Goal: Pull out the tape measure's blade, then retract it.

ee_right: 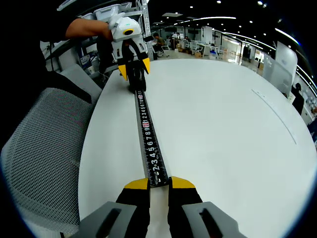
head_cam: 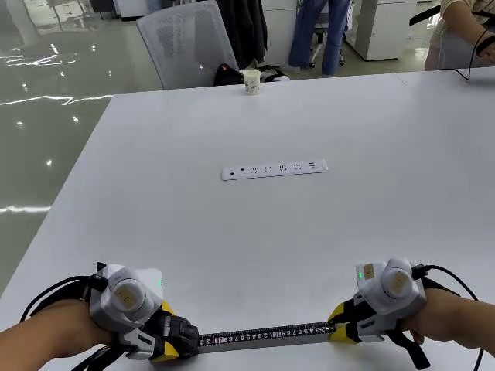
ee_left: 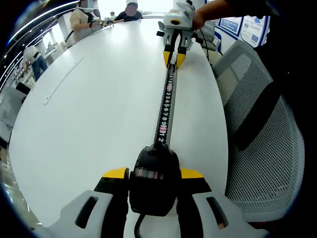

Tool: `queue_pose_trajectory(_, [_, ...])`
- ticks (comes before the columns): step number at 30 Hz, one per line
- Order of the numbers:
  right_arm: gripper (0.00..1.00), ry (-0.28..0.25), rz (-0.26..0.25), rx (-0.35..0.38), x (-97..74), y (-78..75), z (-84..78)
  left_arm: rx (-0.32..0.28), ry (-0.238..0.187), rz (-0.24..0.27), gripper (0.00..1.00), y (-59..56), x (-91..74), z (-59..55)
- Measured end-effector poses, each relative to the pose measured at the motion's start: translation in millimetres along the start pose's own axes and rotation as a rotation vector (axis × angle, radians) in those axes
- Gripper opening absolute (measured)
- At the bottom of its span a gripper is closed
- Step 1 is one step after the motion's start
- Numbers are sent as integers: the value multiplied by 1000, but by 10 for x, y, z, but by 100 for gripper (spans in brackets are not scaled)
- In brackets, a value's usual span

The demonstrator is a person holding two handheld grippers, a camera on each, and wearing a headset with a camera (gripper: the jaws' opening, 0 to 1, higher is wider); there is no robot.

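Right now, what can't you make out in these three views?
- Blade tip: right gripper view, hidden where the right gripper clamps it.
- Tape measure case sides: left gripper view, covered by the left gripper.
- Paper cup contents: head view, too small and far.

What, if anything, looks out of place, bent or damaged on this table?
Nothing stands out. The blade runs straight and flat from the case in the left tongs to the right tongs, without kink; the power strip lies flat and the cup stands upright.
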State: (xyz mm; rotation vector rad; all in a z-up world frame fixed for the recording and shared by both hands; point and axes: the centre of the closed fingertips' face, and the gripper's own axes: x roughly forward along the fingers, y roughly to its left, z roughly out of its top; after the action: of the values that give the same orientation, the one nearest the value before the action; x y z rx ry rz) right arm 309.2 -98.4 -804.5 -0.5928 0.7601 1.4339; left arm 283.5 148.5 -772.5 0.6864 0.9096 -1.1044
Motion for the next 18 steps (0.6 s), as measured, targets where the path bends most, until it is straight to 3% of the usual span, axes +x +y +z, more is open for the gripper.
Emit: queue_pose_trajectory(18, [10,5,13,-1,-21,12,-13,-10,-3,-1,32,13,19,6])
